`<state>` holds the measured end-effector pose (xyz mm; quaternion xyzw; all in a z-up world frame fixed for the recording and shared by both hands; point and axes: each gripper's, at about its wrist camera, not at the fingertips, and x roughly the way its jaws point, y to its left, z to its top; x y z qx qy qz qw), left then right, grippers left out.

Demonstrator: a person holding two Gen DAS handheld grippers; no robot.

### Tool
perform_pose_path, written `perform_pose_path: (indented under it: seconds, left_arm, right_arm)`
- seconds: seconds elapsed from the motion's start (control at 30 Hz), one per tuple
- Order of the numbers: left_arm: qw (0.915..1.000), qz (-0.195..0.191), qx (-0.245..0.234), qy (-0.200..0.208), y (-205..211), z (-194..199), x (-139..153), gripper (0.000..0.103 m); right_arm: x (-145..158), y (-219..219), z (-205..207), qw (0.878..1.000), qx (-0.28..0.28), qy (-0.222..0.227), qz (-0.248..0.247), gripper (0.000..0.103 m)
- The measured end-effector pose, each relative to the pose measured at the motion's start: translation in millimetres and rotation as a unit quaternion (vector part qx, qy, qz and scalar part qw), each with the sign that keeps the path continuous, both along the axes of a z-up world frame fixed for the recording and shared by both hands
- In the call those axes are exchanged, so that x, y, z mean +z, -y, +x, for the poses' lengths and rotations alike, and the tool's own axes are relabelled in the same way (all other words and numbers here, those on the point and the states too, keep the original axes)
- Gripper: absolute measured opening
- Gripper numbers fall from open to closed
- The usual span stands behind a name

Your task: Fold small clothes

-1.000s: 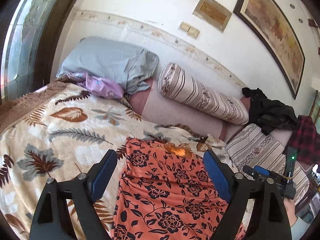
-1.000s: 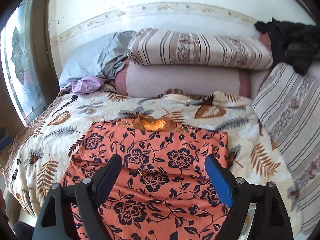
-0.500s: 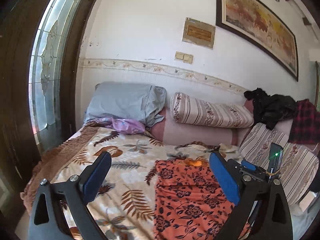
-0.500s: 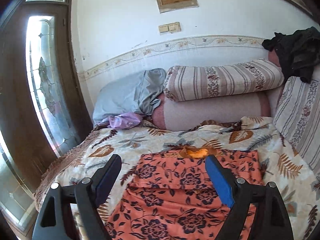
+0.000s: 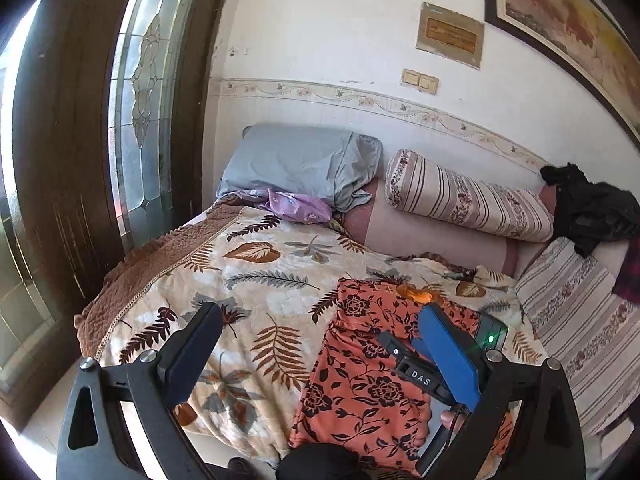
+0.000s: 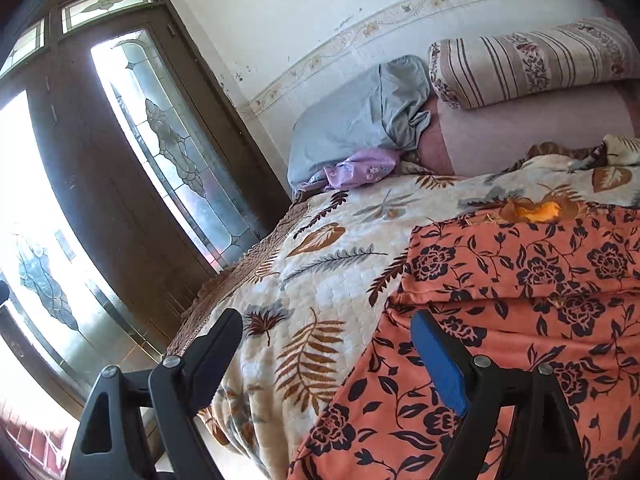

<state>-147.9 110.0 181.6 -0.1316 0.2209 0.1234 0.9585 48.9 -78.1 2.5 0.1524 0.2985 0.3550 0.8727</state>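
An orange garment with dark flowers [image 5: 360, 376] lies flat on the bed, its far part folded over; it fills the lower right of the right wrist view [image 6: 520, 320]. My left gripper [image 5: 320, 344] is open and empty, held above the bed's near edge, to the left of the garment. My right gripper [image 6: 332, 352] is open and empty, over the garment's left edge. The right gripper's body shows in the left wrist view [image 5: 416, 372], above the garment.
A leaf-patterned quilt [image 5: 256, 280] covers the bed. A grey pillow [image 5: 300, 160], a striped bolster [image 5: 464, 196] and a purple cloth [image 5: 296, 204] lie at the head. Black clothes [image 5: 592, 208] sit at the right. A glass-panelled door [image 6: 120, 184] stands to the left.
Both grippers have pulled back from the garment and swung left, toward the door. Both stayed open and empty.
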Motion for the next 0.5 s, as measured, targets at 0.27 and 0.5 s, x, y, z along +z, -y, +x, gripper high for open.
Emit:
perform_pose_path:
  seconds: [0.27,0.5]
  left_arm:
    - [0.9977,-0.03,0.051,0.032,2,-32,18,0.098]
    - [0.9986,-0.009,0.035,0.039,-4,-52,16,0.098]
  right_arm:
    - [5,38,13,0.998,-0.037,0.0,0.044,0.088]
    - [22,-2,-15,0.999,0.009,0.026,0.03,0.088]
